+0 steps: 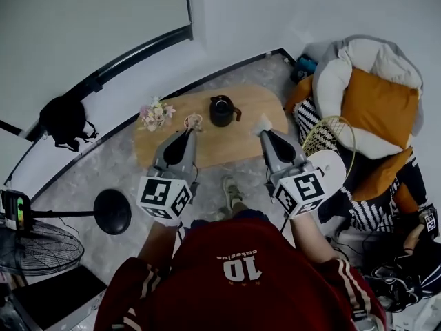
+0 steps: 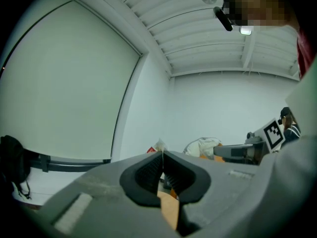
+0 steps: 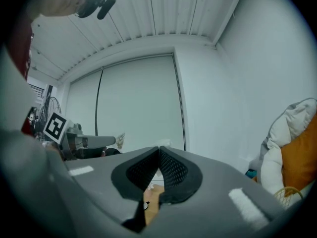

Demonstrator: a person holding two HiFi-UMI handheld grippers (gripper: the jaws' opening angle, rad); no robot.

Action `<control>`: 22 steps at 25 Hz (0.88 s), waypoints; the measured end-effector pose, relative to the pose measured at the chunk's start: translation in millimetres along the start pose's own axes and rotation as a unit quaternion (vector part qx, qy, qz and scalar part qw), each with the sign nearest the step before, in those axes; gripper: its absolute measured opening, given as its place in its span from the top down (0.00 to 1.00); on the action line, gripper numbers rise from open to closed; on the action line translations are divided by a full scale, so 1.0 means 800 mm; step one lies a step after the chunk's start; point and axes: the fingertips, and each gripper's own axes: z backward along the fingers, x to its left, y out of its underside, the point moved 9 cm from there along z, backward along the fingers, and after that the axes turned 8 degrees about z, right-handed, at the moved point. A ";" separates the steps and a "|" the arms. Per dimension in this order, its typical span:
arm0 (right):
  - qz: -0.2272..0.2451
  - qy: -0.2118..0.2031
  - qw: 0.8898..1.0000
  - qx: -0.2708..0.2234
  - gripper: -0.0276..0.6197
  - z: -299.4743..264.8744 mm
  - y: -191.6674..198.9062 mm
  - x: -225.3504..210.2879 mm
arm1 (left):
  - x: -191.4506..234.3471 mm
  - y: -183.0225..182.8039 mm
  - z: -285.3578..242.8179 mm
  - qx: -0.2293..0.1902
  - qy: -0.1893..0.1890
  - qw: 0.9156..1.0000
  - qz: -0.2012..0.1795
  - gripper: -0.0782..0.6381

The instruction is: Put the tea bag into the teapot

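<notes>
The left gripper (image 2: pixel 162 153) was pinched shut on the tea bag (image 2: pixel 159 145), over the table (image 1: pixel 241 143) just near-left of the teapot (image 1: pixel 222 110), while the right gripper (image 3: pixel 158 149) was closed on a white scrap (image 1: pixel 262 123); the bag looked light, limp and tearable, best held by its top.

Open air stands above the black teapot (image 1: pixel 222 110) at the middle of the wooden surface (image 1: pixel 241 143). A flower bunch (image 1: pixel 157 114) crowds its 9 o'clock side. Bare wood lies at 3 and 6 o'clock, and a cushioned chair (image 1: pixel 375 92) blocks farther out at 3 o'clock
</notes>
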 end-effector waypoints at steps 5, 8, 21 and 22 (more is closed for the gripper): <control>-0.002 -0.017 1.000 -0.005 0.95 -0.034 0.002 -0.020 | 0.011 -0.005 -0.027 0.001 -0.009 1.000 -0.009 0.89; -0.002 -0.025 1.000 -0.004 0.95 -0.057 0.006 -0.036 | 0.018 -0.008 -0.048 0.004 -0.011 1.000 -0.009 0.89; -0.013 -0.040 0.998 0.045 0.95 -0.153 0.061 -0.120 | 0.047 -0.017 -0.148 0.015 -0.011 1.000 -0.015 0.89; -0.015 -0.043 0.998 0.052 0.95 -0.160 0.068 -0.125 | 0.048 -0.015 -0.154 0.018 -0.012 1.000 -0.016 0.89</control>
